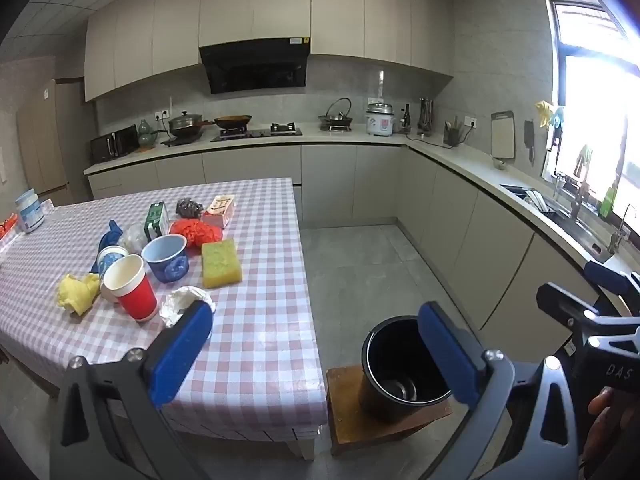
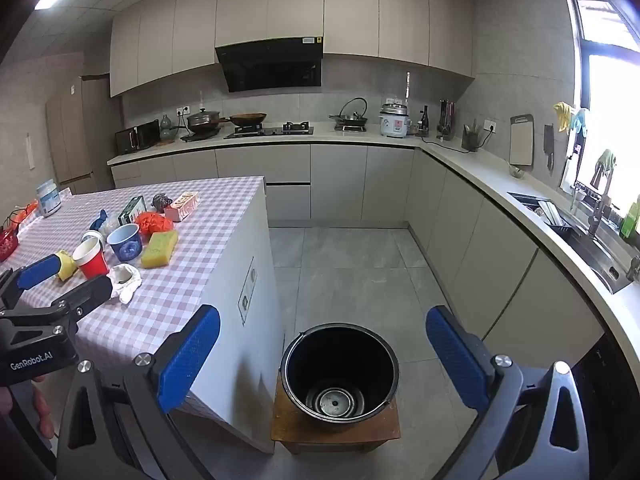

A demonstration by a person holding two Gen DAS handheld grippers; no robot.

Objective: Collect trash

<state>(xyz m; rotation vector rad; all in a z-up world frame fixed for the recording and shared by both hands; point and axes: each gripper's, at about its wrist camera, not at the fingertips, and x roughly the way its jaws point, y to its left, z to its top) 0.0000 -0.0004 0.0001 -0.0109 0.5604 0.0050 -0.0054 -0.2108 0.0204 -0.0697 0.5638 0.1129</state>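
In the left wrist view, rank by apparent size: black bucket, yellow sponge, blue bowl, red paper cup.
1. Black round bucket, clearly largest, though nearest the camera.
2. Yellow rectangular sponge, blue bowl and red paper cup look too similar to rank.

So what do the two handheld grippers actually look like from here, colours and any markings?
Both match: the left gripper and right gripper have dark grey metal frames with triangular cutouts and silver bolts, carrying blue textured fingers. White lettering reads "GenRobot.AI" on the left gripper's black body in the right wrist view; "DAS" shows on the right one's body in the left wrist view. No cables visible; bare fingertips show at the frame edges.
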